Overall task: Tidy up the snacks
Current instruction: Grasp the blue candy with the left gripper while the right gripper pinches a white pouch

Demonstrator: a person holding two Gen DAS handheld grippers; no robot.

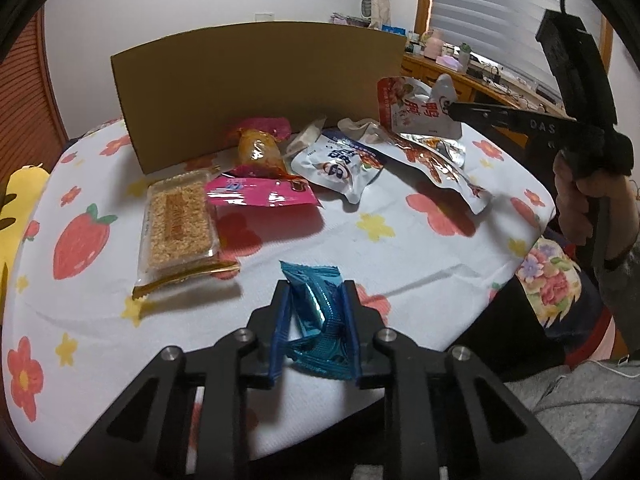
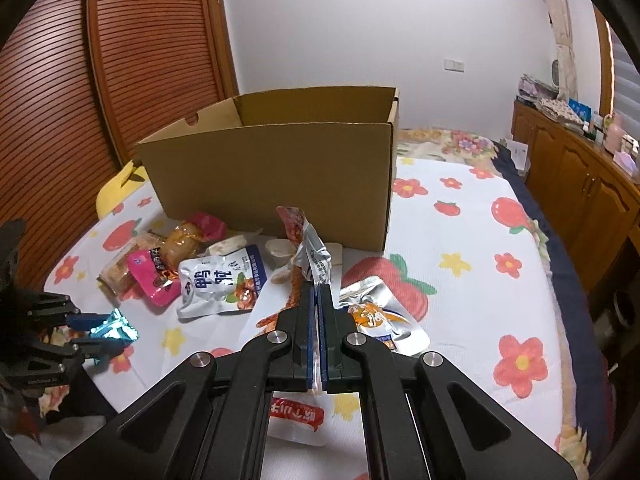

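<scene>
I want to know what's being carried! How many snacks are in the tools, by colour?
Blue wrapper, in the left tool: 1
Red-and-silver pouch, in the right tool: 1
Total: 2

**Snack count: eight packets, one box, two hand-held grippers**

Two hand-held grippers show. The left hand-held gripper (image 1: pixel 314 312) grips one blue foil packet (image 1: pixel 320 320); the right hand-held gripper (image 2: pixel 319 300) grips one red-and-silver pouch (image 2: pixel 308 248).

Loose packets ahead of the left hand-held gripper number six: one sesame bar in clear wrap (image 1: pixel 178 224), one pink packet (image 1: pixel 260 196), one orange-brown wrapped snack (image 1: pixel 258 152), one white-and-blue pouch (image 1: pixel 340 166), one beige wrapper (image 1: pixel 360 128), and one silver pouch with orange print (image 1: pixel 440 164). That makes eight snack packets that can be told apart.

One cardboard box (image 2: pixel 280 168) stands beyond both hand-held grippers. Everything rests on one flower-and-strawberry sheet (image 1: pixel 400 248).
</scene>
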